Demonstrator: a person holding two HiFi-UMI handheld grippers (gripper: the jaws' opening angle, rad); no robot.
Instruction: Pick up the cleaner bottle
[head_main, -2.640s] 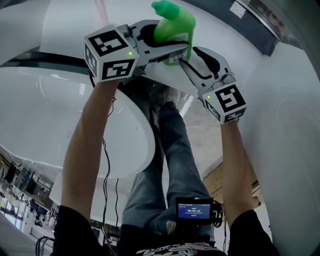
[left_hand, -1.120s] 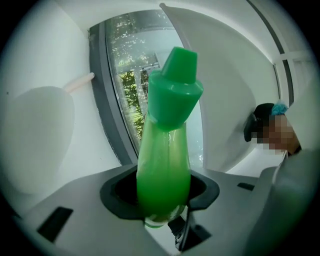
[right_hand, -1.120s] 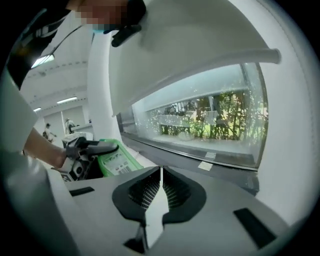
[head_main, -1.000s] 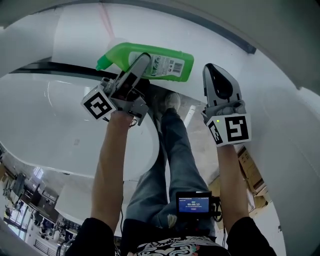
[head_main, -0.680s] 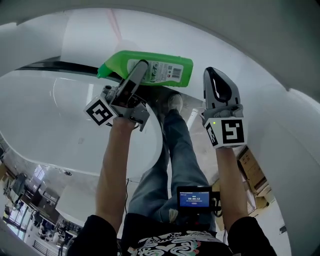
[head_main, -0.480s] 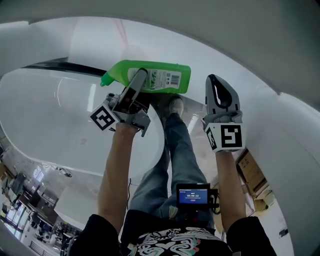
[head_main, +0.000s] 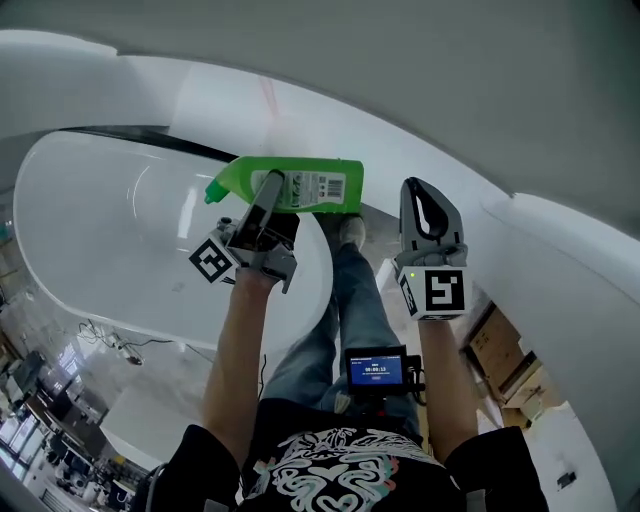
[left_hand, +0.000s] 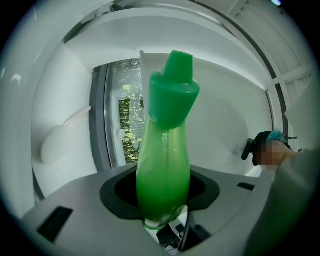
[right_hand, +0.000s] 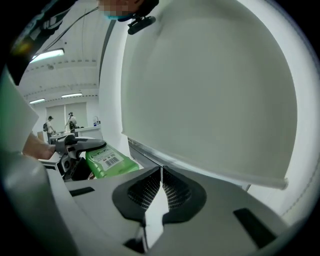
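My left gripper (head_main: 270, 190) is shut on the green cleaner bottle (head_main: 300, 184), which lies sideways in the air with its cap pointing left and its barcode label facing me. In the left gripper view the bottle's narrow body (left_hand: 164, 170) stands between the two jaws and its green cap (left_hand: 172, 87) points away. To the right of the bottle my right gripper (head_main: 424, 195) hangs shut and empty, jaws pressed together (right_hand: 161, 187). The right gripper view also catches the labelled bottle (right_hand: 107, 161) at lower left.
Below the bottle curves a large white tub-like surface (head_main: 110, 230) with a dark edge strip (head_main: 180, 145). A white curved wall (head_main: 560, 290) rises on the right. My legs, a small screen (head_main: 375, 368) at my waist and cardboard boxes (head_main: 505, 365) show lower down.
The bottle went from upright between both grippers to lying sideways in the left gripper alone. The right gripper has come off it and shut. Both hands have since drifted slightly down in view.
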